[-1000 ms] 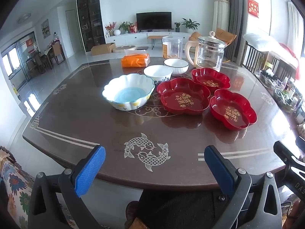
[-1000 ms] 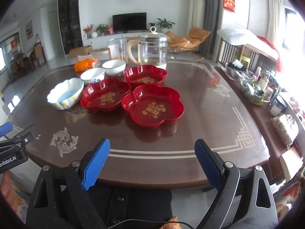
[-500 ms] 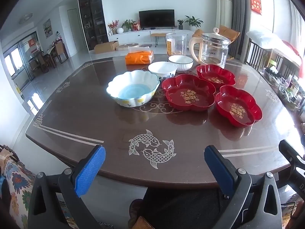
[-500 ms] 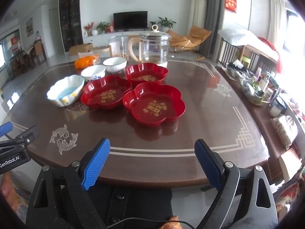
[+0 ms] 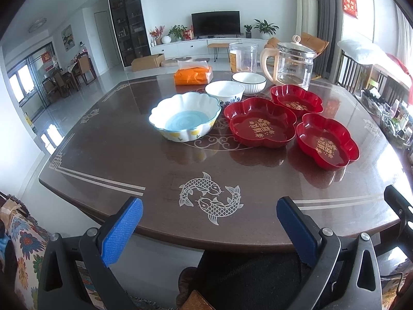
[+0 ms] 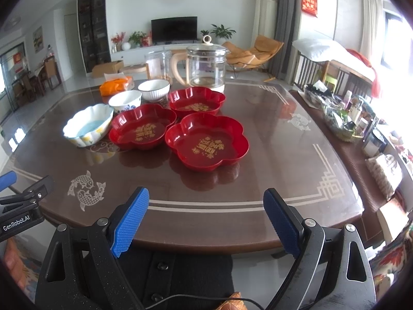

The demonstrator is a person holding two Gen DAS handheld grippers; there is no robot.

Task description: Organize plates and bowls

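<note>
Left gripper (image 5: 209,213): jaws wide, nothing between them – you hold it at the near table edge, above the paired-fish inlay (image 5: 211,196).
Right gripper (image 6: 206,206): jaws wide and empty too, at the near edge and pointed at the closest red plate.
Table (image 5: 108,155): dark, glossy, with pale line inlay.
Red plates, three, flower-shaped: nearest red plate (image 6: 206,145) straight ahead of your right jaws; middle red plate (image 5: 259,128) ahead of your left jaws and slightly right; far red plate (image 5: 296,100) behind both. Their rims touch or nearly touch – you cannot tell which.
Bowls, three: scalloped bowl (image 5: 185,118) with blue inside, ahead and left of your left jaws; small patterned bowl (image 5: 224,92) and ribbed white bowl (image 5: 249,83) beyond it, in a row running away from you.
Step in hand: judged as the opening approach – nothing is gripped and every dish lies single, unstacked.
Next move calls for: reaching forward and closing on one rim, likely the nearest red plate for your right side, then nesting like into like. The rims are lobed, so pick a lobe and seat the pads squarely.
Other items: glass kettle (image 5: 293,63), clear jar (image 5: 243,57), orange tissue pack (image 5: 193,75) behind the dishes.
Hard to make out: gold lettering in the plates unreadable; the right-hand clutter (image 6: 343,115) is washed out by window glare; your hands are outside both views.
</note>
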